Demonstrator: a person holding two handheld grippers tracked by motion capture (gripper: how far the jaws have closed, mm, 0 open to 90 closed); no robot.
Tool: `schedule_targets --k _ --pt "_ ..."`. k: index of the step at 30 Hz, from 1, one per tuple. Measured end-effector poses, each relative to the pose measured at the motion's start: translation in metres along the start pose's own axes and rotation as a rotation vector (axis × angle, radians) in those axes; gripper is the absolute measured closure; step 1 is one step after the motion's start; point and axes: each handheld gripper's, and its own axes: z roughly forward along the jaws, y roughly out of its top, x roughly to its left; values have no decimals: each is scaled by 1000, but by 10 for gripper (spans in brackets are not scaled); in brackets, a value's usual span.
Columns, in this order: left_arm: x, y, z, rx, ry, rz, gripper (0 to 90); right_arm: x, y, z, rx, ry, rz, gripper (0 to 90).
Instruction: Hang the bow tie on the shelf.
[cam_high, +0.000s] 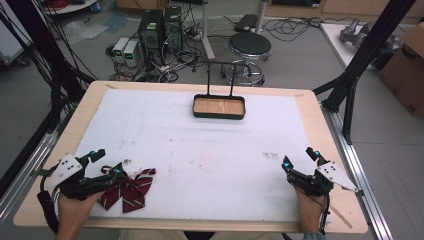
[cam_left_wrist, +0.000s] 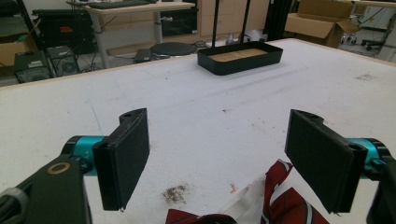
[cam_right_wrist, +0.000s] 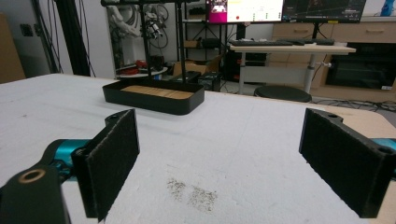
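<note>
— What do we see at the far side of the table (cam_high: 310, 125)?
— We see a black tray (cam_high: 219, 107) with a wooden floor, upright.
— And past it?
— We see a stool (cam_high: 249, 47) and computer towers (cam_high: 161, 29).

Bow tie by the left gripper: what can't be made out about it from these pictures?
- Left gripper view: the bow tie is cut off by the bottom edge and partly covered by one of the fingers.
- High view: the left gripper overlaps the bow tie's near side; whether they touch cannot be told.
- High view: its white strap is too small to trace.
</note>
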Motion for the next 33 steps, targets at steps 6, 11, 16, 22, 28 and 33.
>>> schedule_targets --k 6,11,16,22,28,33 --pt "-1 0 -1 -5 -26 11 229 1 0 0 3 3 -1 112" --pt "-3 -1 0 16 -54 32 241 1 0 0 4 4 -2 112" --pt "-4 -3 1 61 -110 41 291 1 0 1 7 6 -6 112" --pt "-6 -9 6 135 -135 75 289 1 0 1 9 6 -3 112" --pt "-11 -16 14 211 -202 107 369 1 0 1 12 8 -5 112" --pt "-14 -22 20 280 -245 131 415 1 0 2 12 7 -5 112"
